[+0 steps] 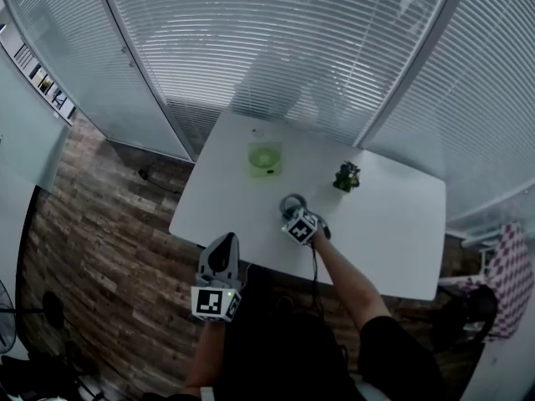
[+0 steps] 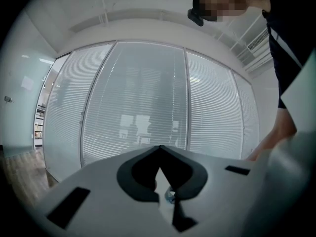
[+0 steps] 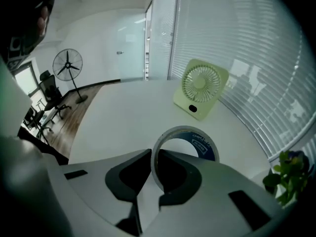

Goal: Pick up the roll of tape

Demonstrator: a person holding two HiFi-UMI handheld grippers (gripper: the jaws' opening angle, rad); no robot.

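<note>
Only the right gripper view shows the right tool (image 3: 154, 154) pinching the wall of the roll of tape (image 3: 205, 143); the left tool (image 2: 159, 148) sits clenched, empty.

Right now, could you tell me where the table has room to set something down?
The table is bare right of the plant and between the fan and its near left corner. Around the tape in the right gripper it is crowded.

We count one roll of tape (image 3: 203, 143), one green desk fan (image 3: 200, 88), one small potted plant (image 1: 347, 176), one standing fan (image 3: 67, 65), one white tabletop (image 1: 393, 224), one left gripper (image 1: 224, 241) and one right gripper (image 3: 154, 154).
</note>
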